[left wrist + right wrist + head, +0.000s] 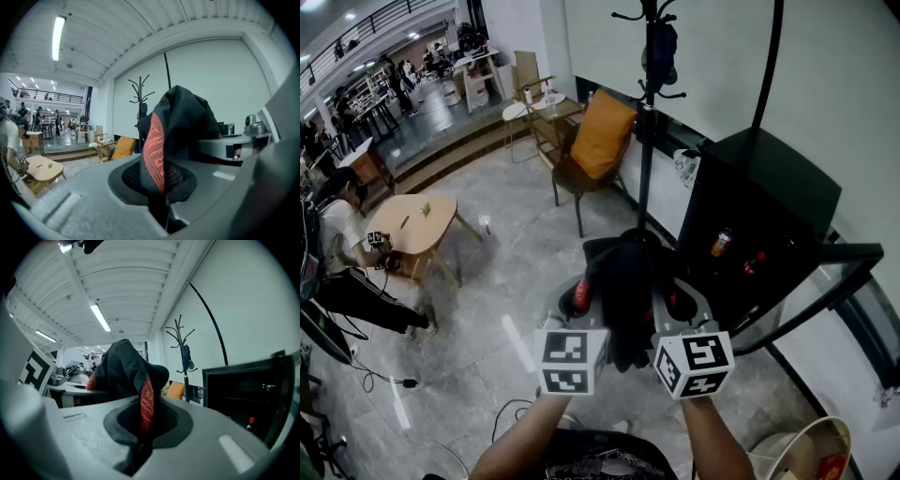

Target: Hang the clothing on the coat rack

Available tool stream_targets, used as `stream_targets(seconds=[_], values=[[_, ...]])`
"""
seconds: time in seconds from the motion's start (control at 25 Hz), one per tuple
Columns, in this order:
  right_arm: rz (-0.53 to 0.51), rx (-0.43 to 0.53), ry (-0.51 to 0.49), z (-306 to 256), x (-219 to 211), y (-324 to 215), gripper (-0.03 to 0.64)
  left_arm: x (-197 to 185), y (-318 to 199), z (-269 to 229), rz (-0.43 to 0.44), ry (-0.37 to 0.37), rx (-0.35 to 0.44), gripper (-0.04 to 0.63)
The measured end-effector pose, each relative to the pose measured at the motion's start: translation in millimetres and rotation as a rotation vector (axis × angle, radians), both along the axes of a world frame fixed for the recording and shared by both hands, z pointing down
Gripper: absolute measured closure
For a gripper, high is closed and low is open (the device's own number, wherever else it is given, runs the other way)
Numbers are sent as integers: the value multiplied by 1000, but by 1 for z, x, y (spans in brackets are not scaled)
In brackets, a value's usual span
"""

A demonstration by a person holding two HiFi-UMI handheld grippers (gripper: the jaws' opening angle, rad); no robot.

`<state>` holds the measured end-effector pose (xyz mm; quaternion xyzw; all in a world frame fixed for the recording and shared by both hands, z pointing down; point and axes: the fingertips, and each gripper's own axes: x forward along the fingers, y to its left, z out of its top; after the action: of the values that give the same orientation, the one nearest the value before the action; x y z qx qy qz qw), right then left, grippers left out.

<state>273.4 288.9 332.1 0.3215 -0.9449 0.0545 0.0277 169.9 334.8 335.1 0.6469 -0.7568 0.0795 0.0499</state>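
A black garment (pixel 623 286) with a red-orange knit edge hangs bunched between my two grippers, held up in front of me. My left gripper (pixel 581 298) is shut on its red edge (pixel 154 150), the cloth rising dark above the jaws. My right gripper (pixel 673 302) is shut on the same garment (pixel 126 373), its red strip (pixel 146 401) pinched in the jaws. The black coat rack (pixel 649 112) stands straight ahead by the white wall, its hooks at the top, with a dark item hanging on it. The coat rack (pixel 140 101) shows beyond the cloth in the left gripper view, and the coat rack (pixel 183 352) in the right gripper view.
A chair with an orange cushion (pixel 600 136) stands left of the rack. A black cabinet (pixel 769 220) with bottles inside is on the right. A round wooden table (pixel 417 223) and a seated person (pixel 347 258) are at the left. Cables lie on the floor.
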Motion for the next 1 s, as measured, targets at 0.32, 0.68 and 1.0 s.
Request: stream_targets(seconds=[0.32, 0.68, 1.0], values=[[-9, -10, -12, 2, -14, -5, 591, -13, -7, 0, -6, -4, -7, 571], [13, -6, -7, 8, -63, -38, 591, -62, -49, 6, 20, 4, 1, 571], [71, -16, 31, 8, -115, -87, 591, -111, -107, 8, 89, 68, 1, 571]])
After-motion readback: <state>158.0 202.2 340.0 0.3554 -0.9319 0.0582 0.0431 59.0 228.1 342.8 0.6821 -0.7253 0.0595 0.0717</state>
